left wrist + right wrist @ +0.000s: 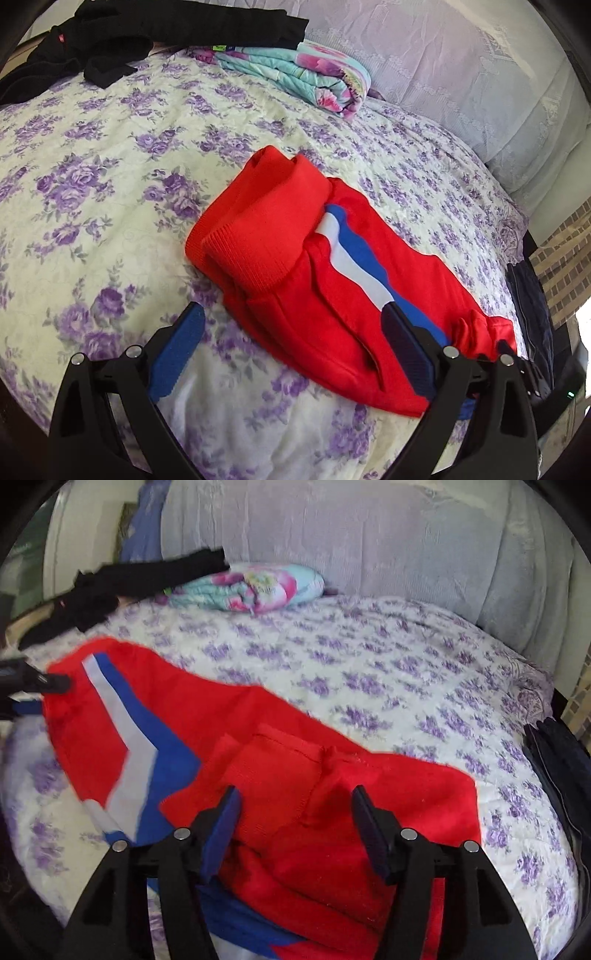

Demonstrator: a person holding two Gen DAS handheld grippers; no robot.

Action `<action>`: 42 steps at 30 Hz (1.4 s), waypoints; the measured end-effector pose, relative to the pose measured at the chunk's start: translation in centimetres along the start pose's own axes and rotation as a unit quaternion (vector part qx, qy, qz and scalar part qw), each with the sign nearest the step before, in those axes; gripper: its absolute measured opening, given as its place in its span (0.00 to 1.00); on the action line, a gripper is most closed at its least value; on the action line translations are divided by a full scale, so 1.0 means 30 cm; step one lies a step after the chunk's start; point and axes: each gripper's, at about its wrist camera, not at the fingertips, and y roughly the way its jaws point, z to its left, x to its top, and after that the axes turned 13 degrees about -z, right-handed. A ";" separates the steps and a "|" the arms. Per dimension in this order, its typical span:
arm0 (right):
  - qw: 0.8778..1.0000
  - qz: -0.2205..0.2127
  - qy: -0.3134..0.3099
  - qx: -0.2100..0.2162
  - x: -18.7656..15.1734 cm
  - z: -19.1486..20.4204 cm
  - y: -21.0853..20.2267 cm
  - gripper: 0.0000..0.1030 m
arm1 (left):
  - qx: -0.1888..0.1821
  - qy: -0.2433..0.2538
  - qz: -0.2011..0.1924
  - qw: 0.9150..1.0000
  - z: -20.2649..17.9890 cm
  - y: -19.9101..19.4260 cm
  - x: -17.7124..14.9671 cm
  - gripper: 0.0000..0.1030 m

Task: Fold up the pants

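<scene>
Red pants (295, 258) with a blue and white stripe lie folded on the floral bedspread (110, 184). The ribbed waistband (255, 236) lies on top of the folded legs. My left gripper (291, 314) is open just above the near edge of the pants, its right finger over the stripe. In the right wrist view the same pants (258, 738) spread across the bed. My right gripper (295, 797) is open over the red fabric and holds nothing. The left gripper's tip (37, 681) shows at the far left edge of the pants.
A folded floral blanket (306, 74) and a pile of black clothes (129, 40) lie at the far side of the bed. Pale lilac pillows (369, 535) stand behind. Dark clothing (557, 760) hangs at the bed's right edge.
</scene>
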 end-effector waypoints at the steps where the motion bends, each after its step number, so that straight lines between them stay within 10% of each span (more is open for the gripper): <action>1: 1.000 -0.019 0.006 0.002 0.012 -0.011 -0.030 0.68 | -0.005 -0.005 -0.002 1.000 0.008 0.008 0.010 0.91; 8: 0.995 -0.081 0.031 -0.043 0.033 -0.122 -0.144 0.83 | -0.054 -0.079 -0.001 0.995 0.092 0.061 0.066 0.89; 10: 0.994 -0.080 0.048 -0.053 0.024 -0.164 -0.151 0.86 | -0.039 -0.065 -0.007 0.997 0.087 0.061 0.067 0.64; 19: 0.987 -0.056 0.129 -0.079 -0.054 -0.316 -0.156 0.87 | -0.066 -0.078 -0.009 0.995 0.098 0.039 0.087 0.42; 29: 0.969 -0.049 0.221 -0.100 -0.129 -0.472 -0.184 0.87 | -0.062 0.092 -0.094 0.989 -0.261 -0.158 0.144 0.38; 35: 0.961 -0.063 0.243 -0.117 -0.166 -0.531 -0.236 0.87 | -0.105 0.198 -0.121 0.967 -0.606 -0.220 0.115 0.37; 42: 0.945 -0.074 0.277 -0.157 -0.247 -0.647 -0.320 0.87 | -0.177 0.337 -0.121 0.917 -1.060 -0.208 -0.151 0.37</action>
